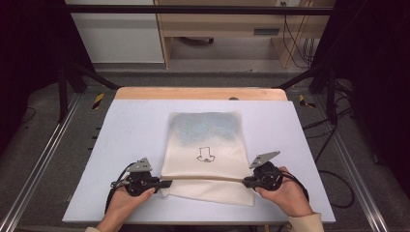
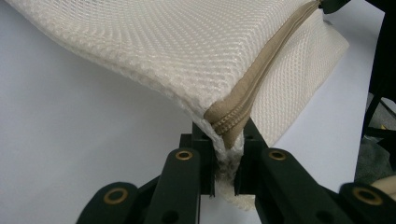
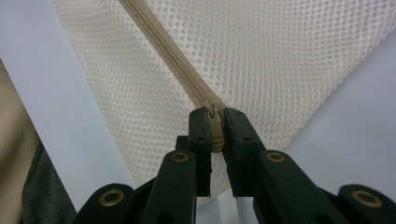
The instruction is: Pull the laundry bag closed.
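The mesh bag [image 1: 205,154] lay on the table [image 1: 121,135], its tan zipper [image 1: 203,179] stretched between both grippers. The left gripper [image 2: 225,163] was clamped on the bag's corner at the zipper end. The right gripper [image 3: 215,135] pinched the zipper pull [image 3: 216,133] between its jaws. The bag's contents could not be made out.

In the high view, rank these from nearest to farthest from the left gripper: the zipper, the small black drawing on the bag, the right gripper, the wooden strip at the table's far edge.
From the left gripper:
1. Zipper, running right from its jaws.
2. Black drawing, mid-bag, up and right.
3. Right gripper, at the bag's opposite end.
4. Wooden strip, far table edge.
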